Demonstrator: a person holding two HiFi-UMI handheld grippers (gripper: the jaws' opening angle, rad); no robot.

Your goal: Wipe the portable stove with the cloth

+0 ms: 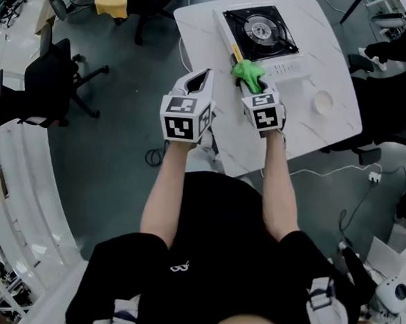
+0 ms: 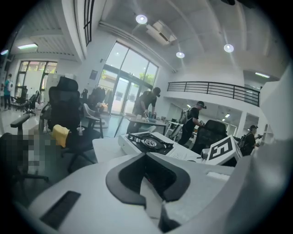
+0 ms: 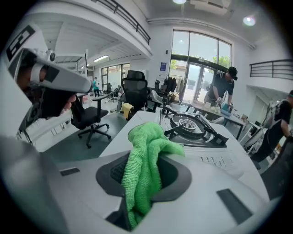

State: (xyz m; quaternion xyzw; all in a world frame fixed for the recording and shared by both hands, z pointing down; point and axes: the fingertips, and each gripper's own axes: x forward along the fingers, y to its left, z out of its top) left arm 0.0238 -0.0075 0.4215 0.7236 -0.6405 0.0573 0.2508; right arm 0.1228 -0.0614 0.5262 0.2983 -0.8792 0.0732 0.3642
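The right gripper (image 1: 253,86) has its jaws clenched on the green cloth (image 1: 248,71), and its own view shows the cloth bunched through the hollow between them, one fold flopping out over the top and the tail hanging down below. The cloth sits right at the near left corner of the stove (image 1: 262,32), by the yellow strip along the stove's side; whether the fabric is actually touching the stove's body cannot be told from here. The stove itself stands at the far end of the white counter (image 1: 198,26), with its black top and round burner facing up. Over on the person's left, the left gripper (image 1: 203,75) hangs beside the right one, off the near left edge of the counter and over the grey floor (image 1: 119,173), with its jaws closed tip to tip on nothing. A small white cup (image 1: 323,102) stands on the counter to the right of the stove, well apart from both grippers. A black office chair (image 1: 53,78) stands off to the left on the floor.
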